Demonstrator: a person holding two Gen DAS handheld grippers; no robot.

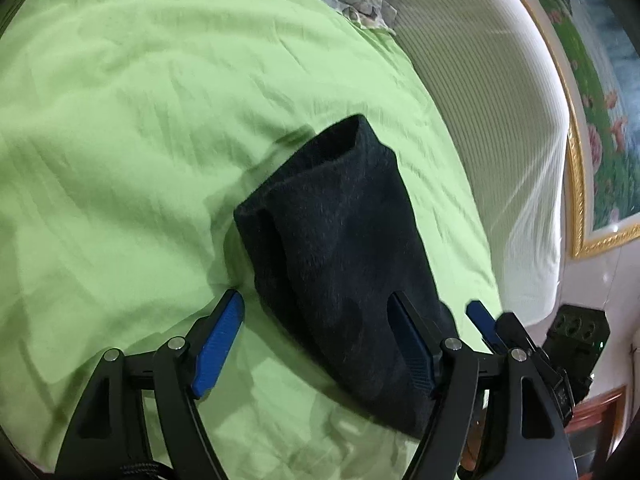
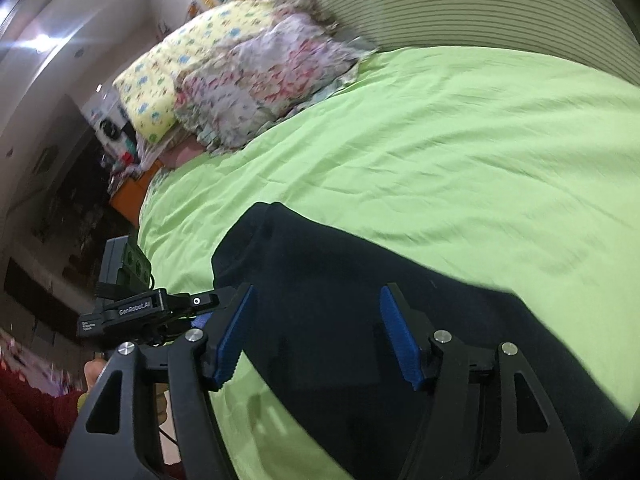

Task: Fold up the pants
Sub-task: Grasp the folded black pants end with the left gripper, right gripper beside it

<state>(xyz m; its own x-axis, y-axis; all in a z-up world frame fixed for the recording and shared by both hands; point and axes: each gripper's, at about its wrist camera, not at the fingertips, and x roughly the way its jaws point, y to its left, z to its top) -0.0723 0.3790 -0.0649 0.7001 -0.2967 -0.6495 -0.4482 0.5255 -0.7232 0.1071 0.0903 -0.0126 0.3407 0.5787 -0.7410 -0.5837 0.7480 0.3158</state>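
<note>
Dark navy pants (image 1: 344,248) lie folded into a narrow bundle on a light green bedsheet (image 1: 140,140). My left gripper (image 1: 316,340) is open just above the sheet, its jaws wide apart over the near end of the pants, holding nothing. In the right wrist view the pants (image 2: 360,280) stretch from centre to lower right. My right gripper (image 2: 316,332) is open over them, empty. The right gripper also shows at the right edge of the left wrist view (image 1: 486,322). The left gripper shows at the left of the right wrist view, its fingers hidden.
A white striped headboard cushion (image 1: 492,100) borders the bed. Floral and yellow patterned pillows (image 2: 240,76) lie at the bed's far end. A gold-framed picture (image 1: 600,120) hangs on the wall. An orange bedside table (image 2: 132,196) stands beyond the bed edge.
</note>
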